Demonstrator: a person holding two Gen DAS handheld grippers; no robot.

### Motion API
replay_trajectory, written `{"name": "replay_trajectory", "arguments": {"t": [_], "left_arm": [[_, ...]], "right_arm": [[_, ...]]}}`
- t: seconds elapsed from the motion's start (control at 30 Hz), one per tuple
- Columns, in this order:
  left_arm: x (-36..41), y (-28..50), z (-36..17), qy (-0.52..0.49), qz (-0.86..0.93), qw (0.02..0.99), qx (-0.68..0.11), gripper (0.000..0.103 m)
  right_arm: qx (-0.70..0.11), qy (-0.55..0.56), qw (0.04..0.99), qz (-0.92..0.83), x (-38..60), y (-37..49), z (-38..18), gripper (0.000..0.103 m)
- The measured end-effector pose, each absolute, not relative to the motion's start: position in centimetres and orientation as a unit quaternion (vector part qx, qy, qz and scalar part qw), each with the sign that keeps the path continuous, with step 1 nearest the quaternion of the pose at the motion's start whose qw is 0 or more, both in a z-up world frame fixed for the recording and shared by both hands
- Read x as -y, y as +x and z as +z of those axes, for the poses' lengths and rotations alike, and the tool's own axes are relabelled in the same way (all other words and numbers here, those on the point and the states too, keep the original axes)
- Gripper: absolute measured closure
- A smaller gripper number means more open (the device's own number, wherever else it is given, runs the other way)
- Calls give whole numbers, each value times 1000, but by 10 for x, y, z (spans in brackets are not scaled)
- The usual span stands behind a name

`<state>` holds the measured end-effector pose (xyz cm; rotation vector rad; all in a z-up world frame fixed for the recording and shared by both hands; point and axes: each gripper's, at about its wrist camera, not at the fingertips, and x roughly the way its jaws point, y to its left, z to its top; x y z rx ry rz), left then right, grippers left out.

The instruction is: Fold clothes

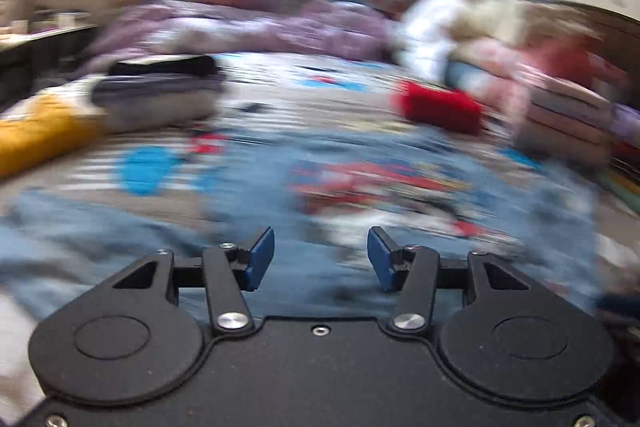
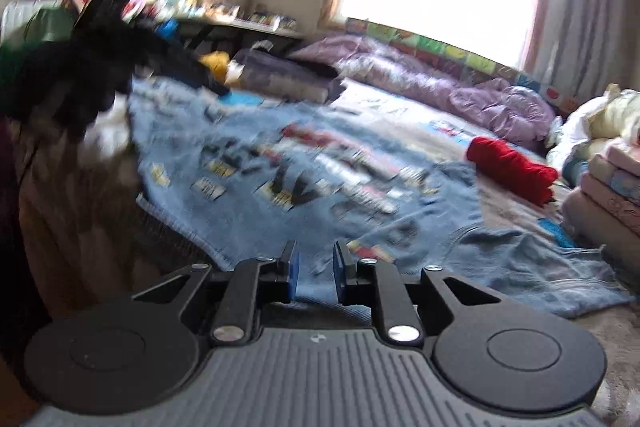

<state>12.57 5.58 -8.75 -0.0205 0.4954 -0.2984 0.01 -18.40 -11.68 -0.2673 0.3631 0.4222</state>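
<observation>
- Blue printed garment (image 2: 304, 183) is seen spread flat on the bed (image 2: 600, 355), directly ahead of and below both tongs.
- Right gripper (image 2: 314, 273) is held over the near hem, jaws parted narrowly, nothing pinched; contact cannot be told.
- Left gripper (image 1: 321, 259) is held above the cloth, jaws wide apart and empty.
- Garment's long axis appears to run away toward the red roll (image 2: 512, 169); the right gripper is judged nearer the edge.

Blue printed garment (image 2: 320, 183) lies spread flat on the bed, directly ahead of your right hand-held gripper (image 2: 315, 277). One sleeve (image 2: 540, 267) trails, rumpled, to that gripper's right. Print details are blurred. Garment unfolded.
</observation>
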Motion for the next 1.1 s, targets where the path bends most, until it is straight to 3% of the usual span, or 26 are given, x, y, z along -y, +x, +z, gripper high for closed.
{"name": "replay_trajectory", "arguments": {"t": [0.13, 0.23, 0.3, 0.53, 0.77, 1.1], "left_arm": [[-1, 118, -104, 36, -194, 945, -261, 52], [19, 121, -124, 82, -189, 933, -295, 52], [22, 122, -122, 84, -185, 930, -305, 52], [23, 91, -88, 53, -224, 942, -244, 52], [55, 54, -86, 95, -342, 897, -263, 82], [70, 46, -120, 137, -341, 863, -347, 83]], "right_arm": [[-184, -103, 962, 172, 196, 12, -121, 83], [-249, -71, 953, 157, 208, 30, -134, 72], [-262, -47, 951, 160, 217, 34, -137, 73], [-234, 19, 963, 132, 251, 25, -126, 75], [-239, 61, 962, 118, 266, 28, -130, 75], [-272, 84, 952, 115, 268, 41, -140, 75]]}}
